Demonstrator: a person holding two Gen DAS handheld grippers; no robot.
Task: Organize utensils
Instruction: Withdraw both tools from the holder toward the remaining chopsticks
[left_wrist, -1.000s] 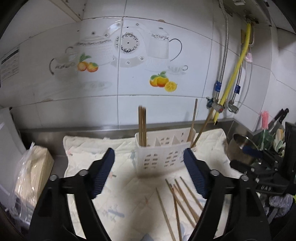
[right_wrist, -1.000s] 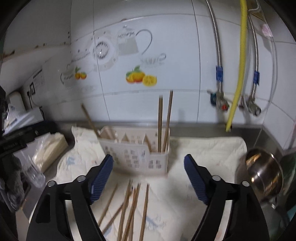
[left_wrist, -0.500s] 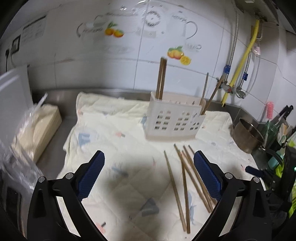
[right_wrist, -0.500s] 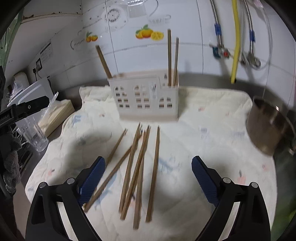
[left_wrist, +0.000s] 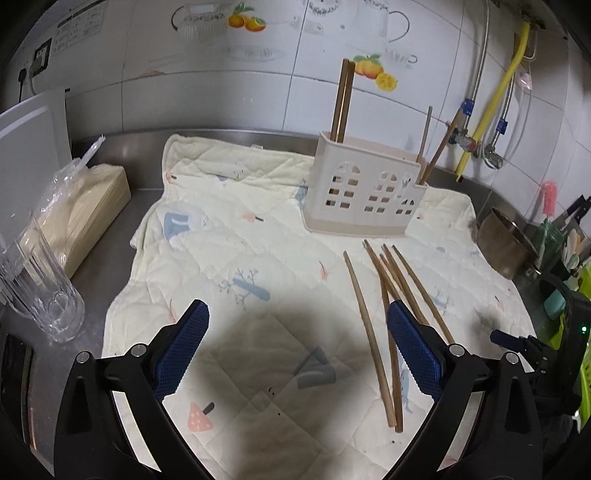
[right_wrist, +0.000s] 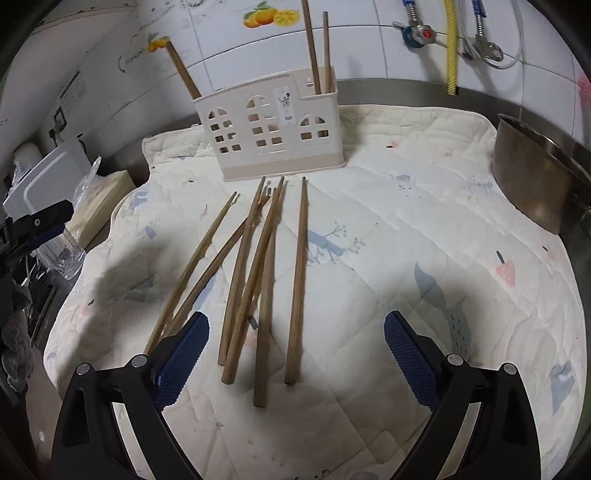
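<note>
Quilted cloth (right_wrist: 424, 229) held crossed chopsticks (right_wrist: 258, 266); my left gripper (left_wrist: 297, 345) and right gripper (right_wrist: 295, 350) gaped empty, so I feared pinching several together.

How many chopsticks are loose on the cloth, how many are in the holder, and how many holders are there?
Loose chopsticks on the cloth: 6
Chopsticks standing in holder: 4
Holder: 1
Total: 11
</note>
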